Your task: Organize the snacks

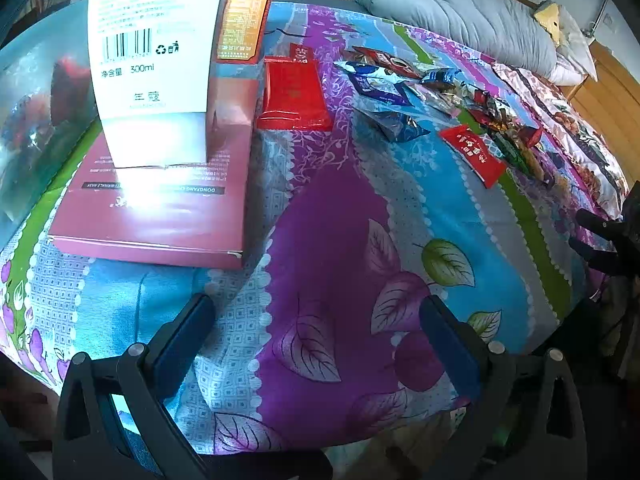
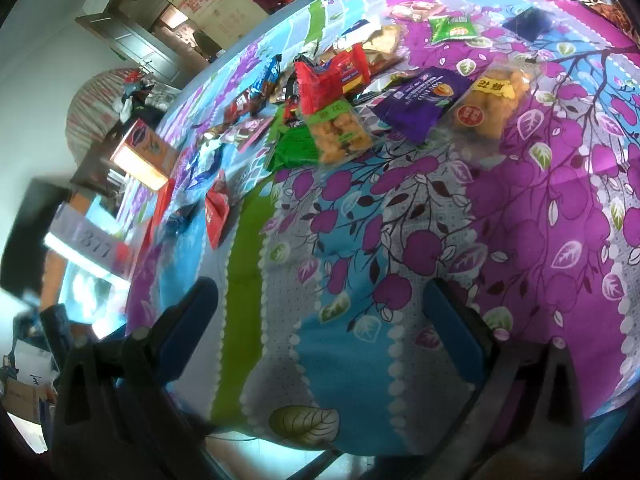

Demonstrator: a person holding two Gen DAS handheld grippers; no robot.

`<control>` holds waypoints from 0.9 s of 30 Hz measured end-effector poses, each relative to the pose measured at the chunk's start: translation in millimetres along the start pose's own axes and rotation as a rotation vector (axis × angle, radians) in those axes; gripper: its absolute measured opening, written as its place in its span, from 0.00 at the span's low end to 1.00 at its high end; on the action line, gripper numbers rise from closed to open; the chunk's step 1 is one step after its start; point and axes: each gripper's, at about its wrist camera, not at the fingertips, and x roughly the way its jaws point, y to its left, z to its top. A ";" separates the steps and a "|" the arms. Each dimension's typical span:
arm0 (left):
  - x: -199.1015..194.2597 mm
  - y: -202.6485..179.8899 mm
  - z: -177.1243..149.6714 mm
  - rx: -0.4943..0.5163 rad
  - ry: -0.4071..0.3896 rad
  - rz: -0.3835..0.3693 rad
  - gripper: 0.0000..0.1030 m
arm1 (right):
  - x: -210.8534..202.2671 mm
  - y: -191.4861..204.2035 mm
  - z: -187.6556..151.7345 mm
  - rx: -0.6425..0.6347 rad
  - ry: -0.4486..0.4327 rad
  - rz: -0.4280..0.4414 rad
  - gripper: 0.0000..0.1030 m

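Observation:
Snack packets lie scattered on a bed with a floral sheet point(image 2: 400, 240). In the right wrist view I see a red pack point(image 2: 336, 76), a purple pack point(image 2: 420, 100), two clear bags of golden fried snacks point(image 2: 488, 100) point(image 2: 340, 132) and a green pack point(image 2: 292, 144). My right gripper point(image 2: 324, 304) is open over bare sheet, short of them. In the left wrist view the snack pile point(image 1: 440, 96) lies far off at the upper right, with a red packet point(image 1: 474, 152) nearer. My left gripper point(image 1: 318, 320) is open and holds nothing.
A flat pink box point(image 1: 160, 208) carries a tall white box point(image 1: 156, 60) and a red-gold box point(image 1: 244, 16) at the left. A flat red pack point(image 1: 294, 96) lies beside them. A grey quilt point(image 1: 460, 12) is bunched at the bed's far end.

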 end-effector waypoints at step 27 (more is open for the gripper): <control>1.6 2.3 -0.1 -0.012 0.008 -0.011 0.99 | -0.1 -2.0 0.2 0.008 0.000 0.011 1.00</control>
